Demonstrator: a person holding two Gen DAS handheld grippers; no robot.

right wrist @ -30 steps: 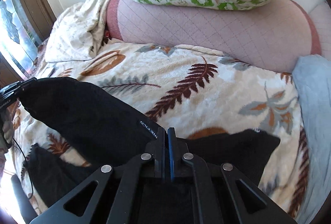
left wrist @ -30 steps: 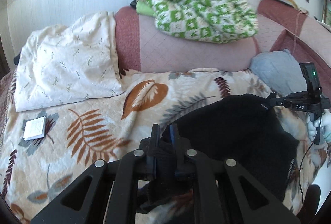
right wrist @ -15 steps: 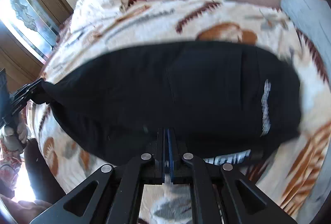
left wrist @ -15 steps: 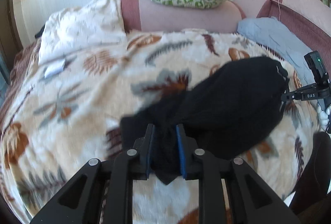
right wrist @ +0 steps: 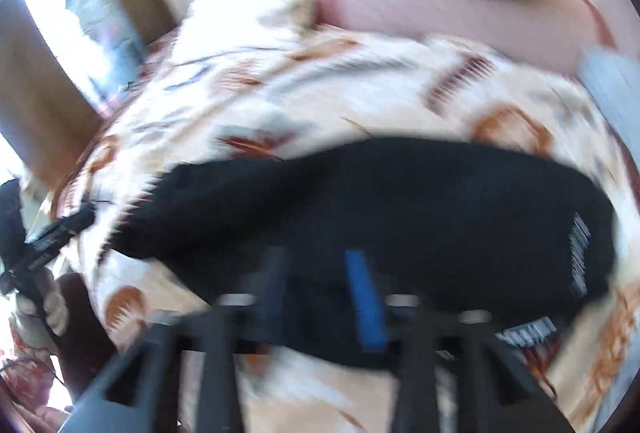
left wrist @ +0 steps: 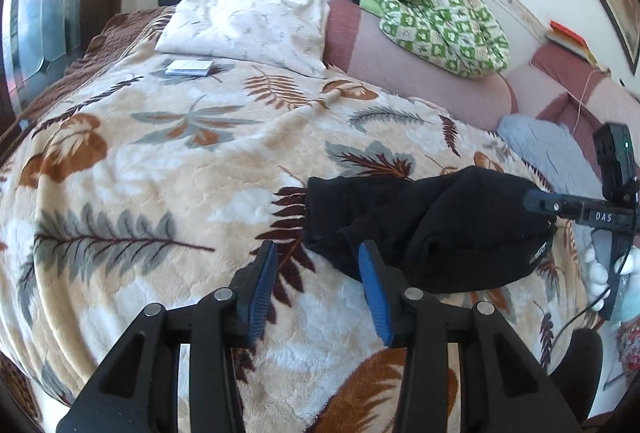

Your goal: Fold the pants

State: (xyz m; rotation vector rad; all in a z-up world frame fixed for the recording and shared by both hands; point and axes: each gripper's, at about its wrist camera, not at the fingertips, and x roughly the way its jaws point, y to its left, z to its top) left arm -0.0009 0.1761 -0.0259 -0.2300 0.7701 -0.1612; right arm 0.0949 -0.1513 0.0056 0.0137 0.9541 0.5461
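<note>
The black pants [left wrist: 440,225] lie in a folded bundle on the leaf-patterned blanket [left wrist: 180,173]. My left gripper [left wrist: 318,249] sits at their near left corner. Its jaws are opening, with blanket and only the cloth's edge between the blue pads [left wrist: 262,285], which do not press on anything. In the left wrist view my right gripper [left wrist: 538,202] is at the bundle's right end, held by a gloved hand [left wrist: 600,273]. The right wrist view is blurred. There my right gripper [right wrist: 316,265] hangs over the pants [right wrist: 400,209], jaws opening, pads apart. My left gripper [right wrist: 72,225] shows at the far left.
A white pillow [left wrist: 248,25] and a small white packet [left wrist: 190,67] lie at the bed's head. A green checked quilt [left wrist: 436,29] rests on the pink bolster [left wrist: 420,73]. A grey-blue cloth [left wrist: 548,149] lies at the right, with books [left wrist: 568,37] on a ledge behind it.
Both grippers were shut on the raised pants. Both have since let go and opened, and the pants have dropped onto the blanket. My left gripper has pulled back from the cloth.
</note>
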